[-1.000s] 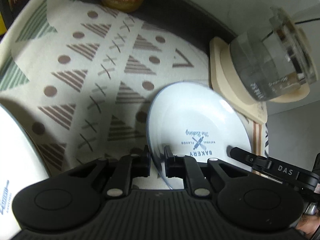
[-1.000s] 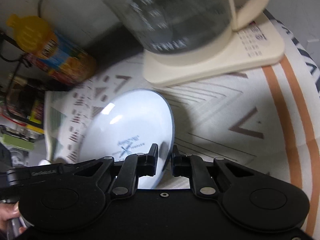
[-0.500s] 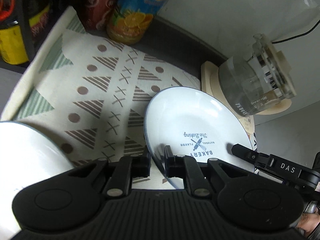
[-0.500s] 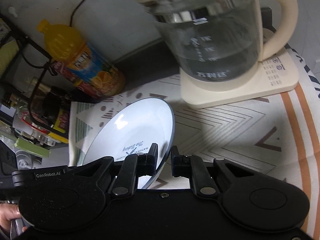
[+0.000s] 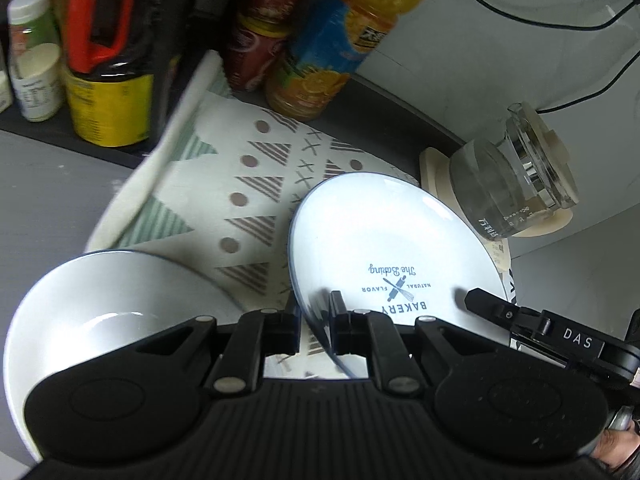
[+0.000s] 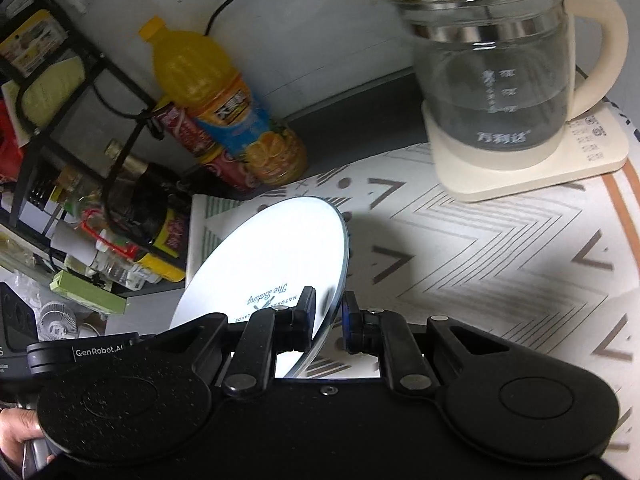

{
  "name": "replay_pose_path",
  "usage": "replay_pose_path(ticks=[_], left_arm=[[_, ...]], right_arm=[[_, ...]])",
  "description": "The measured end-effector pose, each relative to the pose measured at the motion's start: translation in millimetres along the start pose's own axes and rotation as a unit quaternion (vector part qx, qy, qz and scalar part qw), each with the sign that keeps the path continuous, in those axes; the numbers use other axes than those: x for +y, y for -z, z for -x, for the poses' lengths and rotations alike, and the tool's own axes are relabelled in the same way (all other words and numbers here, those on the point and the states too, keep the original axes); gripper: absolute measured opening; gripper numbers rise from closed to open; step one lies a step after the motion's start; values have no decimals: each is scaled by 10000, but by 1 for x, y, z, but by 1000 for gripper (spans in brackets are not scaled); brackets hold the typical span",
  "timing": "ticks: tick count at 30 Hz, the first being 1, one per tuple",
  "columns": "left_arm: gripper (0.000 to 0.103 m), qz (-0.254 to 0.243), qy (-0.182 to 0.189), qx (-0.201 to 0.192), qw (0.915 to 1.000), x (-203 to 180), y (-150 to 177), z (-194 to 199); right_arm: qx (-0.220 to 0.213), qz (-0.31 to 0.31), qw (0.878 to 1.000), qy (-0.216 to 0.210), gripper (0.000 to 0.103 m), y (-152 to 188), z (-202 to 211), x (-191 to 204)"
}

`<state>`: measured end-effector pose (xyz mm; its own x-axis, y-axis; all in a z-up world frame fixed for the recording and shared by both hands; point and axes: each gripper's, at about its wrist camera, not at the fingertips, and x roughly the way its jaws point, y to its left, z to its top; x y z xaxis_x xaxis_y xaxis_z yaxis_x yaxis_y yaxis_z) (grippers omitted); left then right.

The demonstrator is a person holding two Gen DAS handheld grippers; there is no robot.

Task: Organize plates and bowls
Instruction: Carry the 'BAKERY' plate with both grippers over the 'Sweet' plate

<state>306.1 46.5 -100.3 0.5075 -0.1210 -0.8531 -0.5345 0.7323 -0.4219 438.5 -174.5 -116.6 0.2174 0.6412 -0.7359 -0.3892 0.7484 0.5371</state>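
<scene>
Both grippers hold one white plate (image 5: 384, 248) by opposite edges: the left gripper (image 5: 314, 312) has its jaws narrowed on the near rim, and the right gripper (image 6: 328, 314) pinches the rim edge-on, so the plate hangs tilted above the patterned mat (image 5: 256, 184), clear of it and to the left of the glass kettle (image 6: 496, 80). A second white dish, deeper and more like a bowl (image 5: 100, 304), sits on the mat further from the kettle than the plate, at the left edge of the left wrist view. The step in hand looks like carrying the plate toward that dish for stacking. To do it well, both grippers should travel together at matched speed so the thin rim is neither twisted nor pulled out of either pinch; the plate should be levelled before it descends, kept away from the kettle and the orange juice bottle (image 6: 228, 108) behind it, and released only once it rests flat. The plate's printing reads "The Baking", "NATURAL FLAVOR" and "BAKERY" around a crossed rolling pin and whisk. The right gripper's body shows "DAS" in the left wrist view; the left one's shows "GenRobot.AI". The kettle carries Chinese characters, as does the bottle's blue label; neither can be read with confidence.
</scene>
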Motion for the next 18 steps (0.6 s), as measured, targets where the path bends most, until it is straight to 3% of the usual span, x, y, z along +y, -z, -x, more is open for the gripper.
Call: replay_pose_path(ticks=[18], left_arm=[[12, 80, 4, -11, 10000, 64, 18, 42]], right_arm=[[-28, 125, 9999, 50, 14, 49, -6, 65]])
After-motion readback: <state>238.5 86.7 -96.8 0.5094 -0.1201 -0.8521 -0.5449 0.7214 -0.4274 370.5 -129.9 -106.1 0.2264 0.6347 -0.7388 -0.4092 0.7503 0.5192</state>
